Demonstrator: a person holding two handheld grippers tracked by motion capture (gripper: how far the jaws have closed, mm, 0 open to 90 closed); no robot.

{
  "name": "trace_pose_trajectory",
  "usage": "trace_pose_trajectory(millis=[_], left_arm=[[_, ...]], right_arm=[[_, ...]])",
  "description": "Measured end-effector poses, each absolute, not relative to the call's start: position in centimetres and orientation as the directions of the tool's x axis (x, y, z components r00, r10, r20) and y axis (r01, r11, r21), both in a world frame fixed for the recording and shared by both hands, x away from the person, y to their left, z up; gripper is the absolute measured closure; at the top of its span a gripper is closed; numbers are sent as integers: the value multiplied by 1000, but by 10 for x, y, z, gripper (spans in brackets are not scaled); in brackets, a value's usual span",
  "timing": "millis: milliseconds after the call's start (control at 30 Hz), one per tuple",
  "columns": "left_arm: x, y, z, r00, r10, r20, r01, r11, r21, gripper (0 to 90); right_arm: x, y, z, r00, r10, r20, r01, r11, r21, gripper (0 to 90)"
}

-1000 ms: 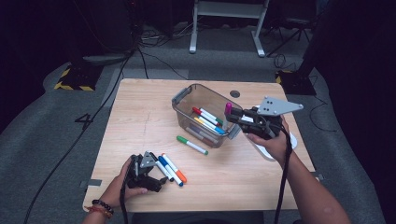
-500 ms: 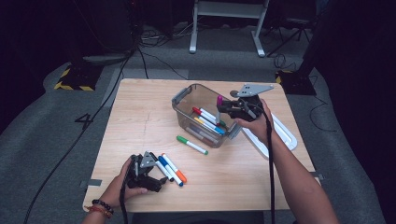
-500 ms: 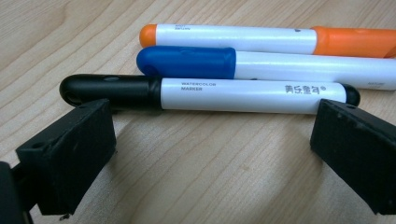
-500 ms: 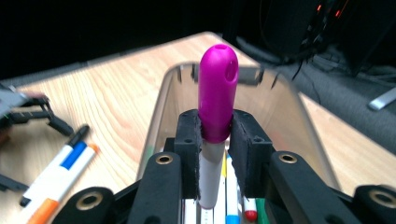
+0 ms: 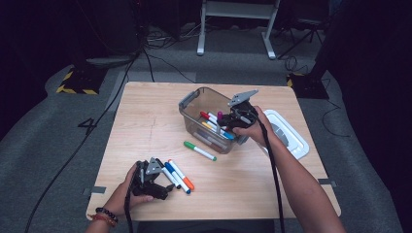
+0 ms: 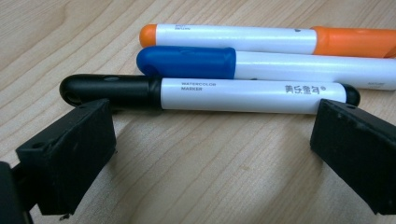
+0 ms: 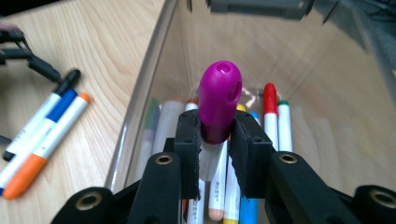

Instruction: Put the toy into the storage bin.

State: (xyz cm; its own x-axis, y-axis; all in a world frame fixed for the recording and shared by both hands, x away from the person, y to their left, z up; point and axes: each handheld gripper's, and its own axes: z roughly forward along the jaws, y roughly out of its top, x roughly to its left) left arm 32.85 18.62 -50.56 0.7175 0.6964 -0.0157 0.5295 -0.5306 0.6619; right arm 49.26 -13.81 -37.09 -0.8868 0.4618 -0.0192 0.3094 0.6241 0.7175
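Right hand-held gripper (image 7: 215, 140) clamping purple marker (image 7: 218, 105), inside bin rim (image 7: 144, 88)

The fingers (image 7: 243, 154) hide the purple marker (image 7: 218, 105) body below its cap.

Both black grippers are trailing black cables; the right gripper (image 5: 228, 118) is carrying a grey three-cornered plate, and beaded bracelets (image 5: 103, 215) are circling the left wrist.

Recording lab or studio: wooden desk (image 5: 145, 126) stood on grey carpet (image 5: 58, 145) amid trailing cables (image 5: 160, 60), hazard-striped tape (image 5: 77, 89) and a metal stand (image 5: 238, 19).
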Motion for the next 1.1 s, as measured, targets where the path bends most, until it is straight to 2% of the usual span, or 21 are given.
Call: trace_pose_trajectory(millis=[533, 700, 933, 1100], left_arm=[[328, 186, -506, 718, 696, -15, 529, -531, 662, 5], [328, 186, -506, 717, 697, -16, 529, -530, 663, 5], [328, 186, -506, 717, 696, -15, 529, -531, 662, 5], [328, 186, -506, 717, 697, -16, 530, -530, 662, 4]], right_arm=[[508, -97, -390, -886, 463, -30, 364, 734, 572, 707], [511, -93, -390, -874, 483, -56, 376, 744, 553, 634], [509, -95, -389, -858, 508, -73, 377, 720, 582, 528], [497, -99, -380, -866, 493, -89, 331, 696, 637, 474]])
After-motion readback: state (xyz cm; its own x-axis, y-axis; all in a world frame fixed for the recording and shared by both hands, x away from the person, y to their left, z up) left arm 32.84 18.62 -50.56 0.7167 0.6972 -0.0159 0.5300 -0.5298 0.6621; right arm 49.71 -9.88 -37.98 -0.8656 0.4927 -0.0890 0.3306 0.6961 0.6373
